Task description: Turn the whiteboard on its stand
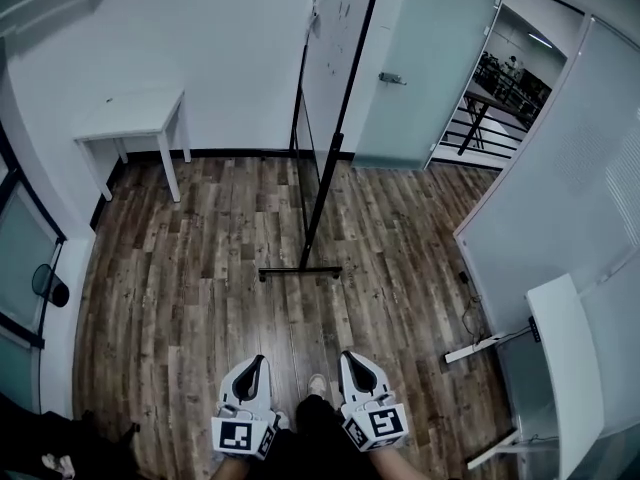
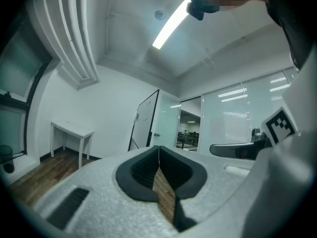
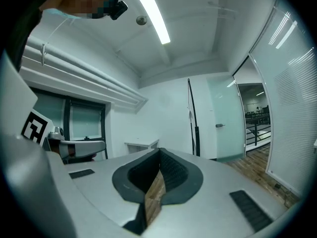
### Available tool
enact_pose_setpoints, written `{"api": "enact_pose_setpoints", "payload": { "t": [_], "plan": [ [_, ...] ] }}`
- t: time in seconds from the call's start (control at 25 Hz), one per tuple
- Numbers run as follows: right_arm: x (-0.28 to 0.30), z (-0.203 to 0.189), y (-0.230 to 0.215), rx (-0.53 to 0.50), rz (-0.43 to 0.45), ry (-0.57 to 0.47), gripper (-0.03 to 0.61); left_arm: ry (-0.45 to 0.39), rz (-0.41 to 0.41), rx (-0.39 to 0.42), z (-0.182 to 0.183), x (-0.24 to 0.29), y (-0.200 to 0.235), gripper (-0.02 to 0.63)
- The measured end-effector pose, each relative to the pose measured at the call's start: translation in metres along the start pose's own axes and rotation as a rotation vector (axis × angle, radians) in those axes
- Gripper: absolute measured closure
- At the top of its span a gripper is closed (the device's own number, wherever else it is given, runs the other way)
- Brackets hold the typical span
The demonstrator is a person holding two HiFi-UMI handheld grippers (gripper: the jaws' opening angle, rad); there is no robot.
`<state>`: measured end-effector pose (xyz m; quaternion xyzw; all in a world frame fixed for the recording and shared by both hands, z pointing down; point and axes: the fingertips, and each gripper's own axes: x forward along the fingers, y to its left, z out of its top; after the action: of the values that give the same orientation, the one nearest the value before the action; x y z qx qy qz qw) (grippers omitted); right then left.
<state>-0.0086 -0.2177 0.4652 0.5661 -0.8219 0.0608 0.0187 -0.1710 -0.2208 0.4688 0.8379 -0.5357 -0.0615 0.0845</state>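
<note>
whiteboard (image 1: 335,58): upright on stand (image 1: 300,272), edge-on, well ahead by far wall. left gripper (image 1: 254,366), right gripper (image 1: 349,360): jaws pressed together, nothing between, well apart from board. risk: closed tips slip off thin frame; high push likely tips board over narrow foot.

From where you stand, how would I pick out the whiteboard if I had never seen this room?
Look to the white back wall across the wood floor. The whiteboard stands there between a small white table and a frosted glass door. It alone is tall, thin, black-framed and on a black stand, seen nearly edge-on.
</note>
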Motion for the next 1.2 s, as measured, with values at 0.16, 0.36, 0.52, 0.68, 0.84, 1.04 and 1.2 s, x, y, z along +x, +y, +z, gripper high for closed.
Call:
{"api": "enact_pose_setpoints", "payload": {
  "t": [0.16, 0.36, 0.52, 0.68, 0.84, 1.04, 1.2],
  "plan": [
    [0.033, 0.001, -0.011, -0.011, -0.011, -0.019, 0.568, -0.005, -0.003, -0.004, -0.003, 0.022, 0.014, 0.595],
    [0.081, 0.004, -0.043, -0.014, -0.026, -0.050, 0.568, -0.005, -0.019, 0.022, -0.007, 0.072, 0.022, 0.595],
    [0.126, 0.009, -0.076, -0.002, -0.031, -0.072, 0.568, -0.013, -0.029, 0.034, -0.001, 0.126, 0.030, 0.595],
    [0.183, 0.014, -0.107, -0.001, -0.029, -0.072, 0.568, -0.020, -0.031, 0.056, 0.008, 0.186, 0.043, 0.595],
    [0.238, 0.021, -0.139, 0.006, -0.019, -0.058, 0.568, -0.001, -0.035, 0.058, 0.009, 0.247, 0.053, 0.595],
    [0.302, 0.030, -0.182, -0.003, -0.040, -0.034, 0.567, 0.017, -0.022, 0.055, 0.016, 0.318, 0.070, 0.595],
    [0.358, 0.026, -0.216, -0.008, -0.047, 0.018, 0.566, 0.031, -0.013, 0.054, 0.017, 0.377, 0.086, 0.595]
  ]
}}
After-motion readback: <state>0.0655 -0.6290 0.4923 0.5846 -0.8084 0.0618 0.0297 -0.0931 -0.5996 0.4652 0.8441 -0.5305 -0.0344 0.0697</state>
